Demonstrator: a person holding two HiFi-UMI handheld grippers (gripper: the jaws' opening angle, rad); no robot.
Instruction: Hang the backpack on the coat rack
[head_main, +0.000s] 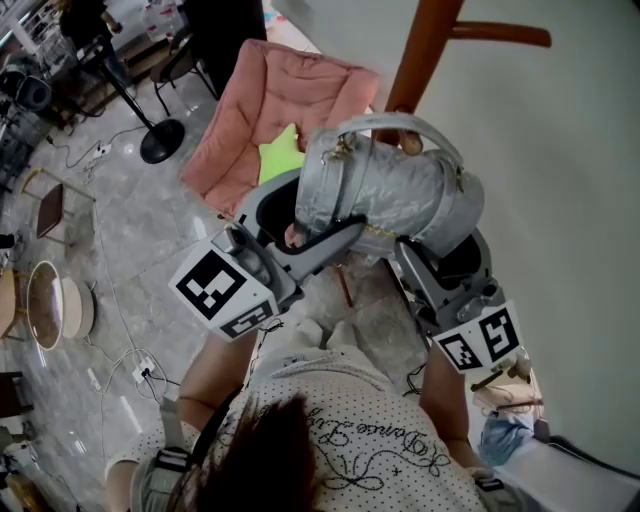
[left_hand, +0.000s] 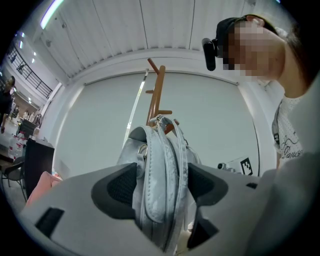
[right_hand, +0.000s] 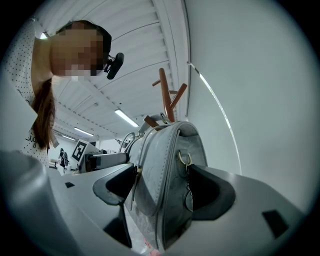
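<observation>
A silver-grey backpack (head_main: 385, 195) is held up high against the brown wooden coat rack (head_main: 420, 50). Its top handle (head_main: 400, 124) loops over a peg tip (head_main: 410, 143) of the rack. My left gripper (head_main: 315, 245) is shut on the backpack's left side, and in the left gripper view the bag (left_hand: 160, 180) is squeezed between the two pads. My right gripper (head_main: 440, 265) is shut on the bag's right side, whose body (right_hand: 160, 190) fills its jaws. The rack's pole (left_hand: 156, 97) and pegs (right_hand: 167, 97) rise just behind the bag.
A white wall (head_main: 560, 200) stands right behind the rack. A pink folding chair (head_main: 270, 115) sits below to the left, with a black stand base (head_main: 160, 140), cables and round baskets (head_main: 55, 305) on the grey floor. A person's hair and dotted shirt (head_main: 330, 440) fill the lower edge.
</observation>
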